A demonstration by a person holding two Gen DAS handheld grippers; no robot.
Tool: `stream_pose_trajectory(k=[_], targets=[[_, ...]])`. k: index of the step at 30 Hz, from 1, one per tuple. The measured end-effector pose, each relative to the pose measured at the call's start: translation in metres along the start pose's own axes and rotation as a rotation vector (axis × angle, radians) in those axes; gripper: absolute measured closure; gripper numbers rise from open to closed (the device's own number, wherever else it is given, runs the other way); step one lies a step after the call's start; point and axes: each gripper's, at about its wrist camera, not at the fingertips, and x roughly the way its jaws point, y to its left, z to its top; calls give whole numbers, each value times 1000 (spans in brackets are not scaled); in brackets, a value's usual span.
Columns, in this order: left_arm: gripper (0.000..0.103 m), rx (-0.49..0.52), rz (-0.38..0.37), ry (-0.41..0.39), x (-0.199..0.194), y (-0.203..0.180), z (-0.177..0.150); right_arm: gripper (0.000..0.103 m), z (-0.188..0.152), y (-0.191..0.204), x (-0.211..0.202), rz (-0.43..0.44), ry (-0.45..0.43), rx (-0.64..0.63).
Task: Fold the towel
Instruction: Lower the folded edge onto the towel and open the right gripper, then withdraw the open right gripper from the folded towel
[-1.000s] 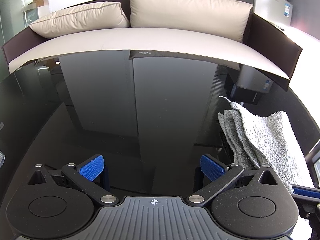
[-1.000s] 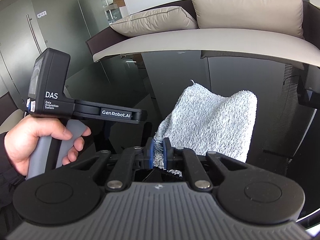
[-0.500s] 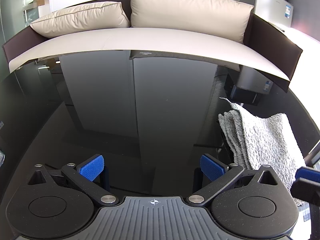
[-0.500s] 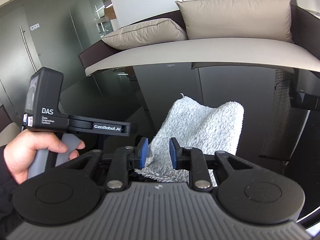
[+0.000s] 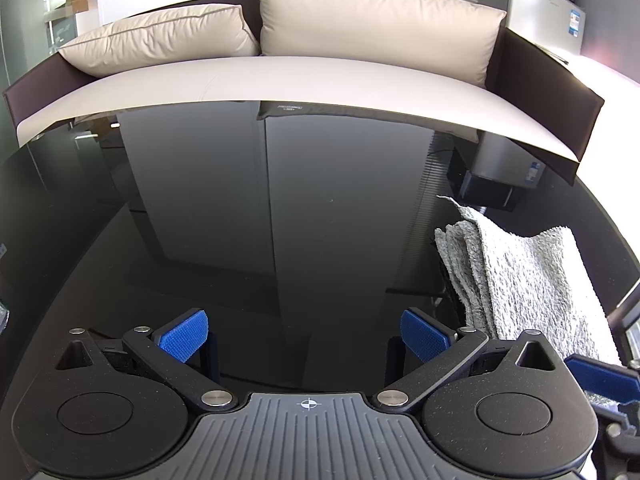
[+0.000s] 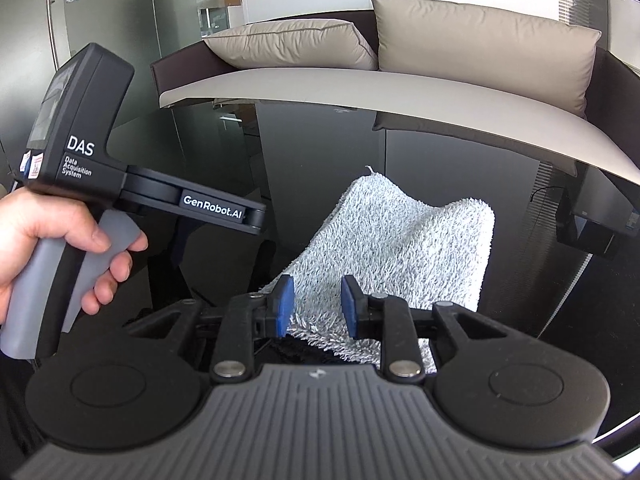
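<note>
A grey terry towel (image 6: 404, 248) lies folded in several layers on the glossy black table (image 5: 280, 220). It also shows at the right of the left wrist view (image 5: 520, 280), stacked edges facing left. My right gripper (image 6: 316, 304) is open, its blue pads either side of the towel's near edge without pinching it. My left gripper (image 5: 304, 336) is wide open and empty over bare table, left of the towel. The left gripper's body and the hand holding it (image 6: 80, 216) show in the right wrist view.
A sofa with beige cushions (image 5: 360, 20) runs along the table's far edge. A grey appliance (image 5: 540, 0) stands at the back right. The right gripper's blue finger (image 5: 600, 376) shows at the left wrist view's right edge.
My right gripper was shut on the towel's near edge a second ago; it has opened and let the towel go. The towel has settled flat. The left gripper has stayed open and still.
</note>
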Motion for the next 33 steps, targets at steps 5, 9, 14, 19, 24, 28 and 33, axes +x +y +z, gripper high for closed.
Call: stream_pose_trajectory(k=[5,9,14,19,24,28,33], targets=[[1,7,-3,0,0,-2,0,75,-4,6,5,-5,8,-25],[1,7,-3,0,0,-2,0,75,-6,8,8,-14,9,-38],[1,6,-4,-1,-1,-1,0,73,-7,9,9,-19,4,-48],[1,2,-6,-8,-2,-1,1,55,-3,-3,2,-34,-35,33],[1,5,-14,-19,-3,-2,1,51,-1,-14,-1,-69,-53,67],[1,5,-15,-17,-3,-3,1,51,-1,-20,-1,-78,-51,85],[1,11,-17,-14,-2,-4,0,46,2,-27,2,-55,-72,94]])
